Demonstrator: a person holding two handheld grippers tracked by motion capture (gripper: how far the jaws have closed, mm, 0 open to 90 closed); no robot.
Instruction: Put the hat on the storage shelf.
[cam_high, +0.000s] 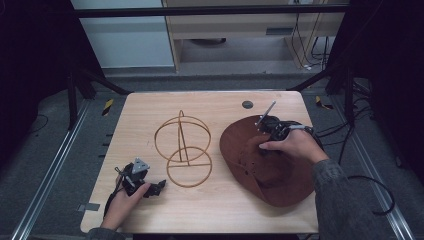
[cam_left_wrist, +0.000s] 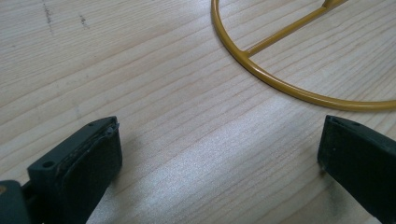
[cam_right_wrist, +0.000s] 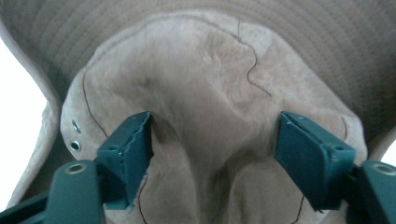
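1. A brown hat lies on the surface at the right, beside a wire stand at the middle.
2. The right gripper sits on the hat's crown, jaws partly open astride a raised fold of cloth; the pads look to touch it, not pinch it.
3. The left gripper rests wide open and empty near the stand's base ring.
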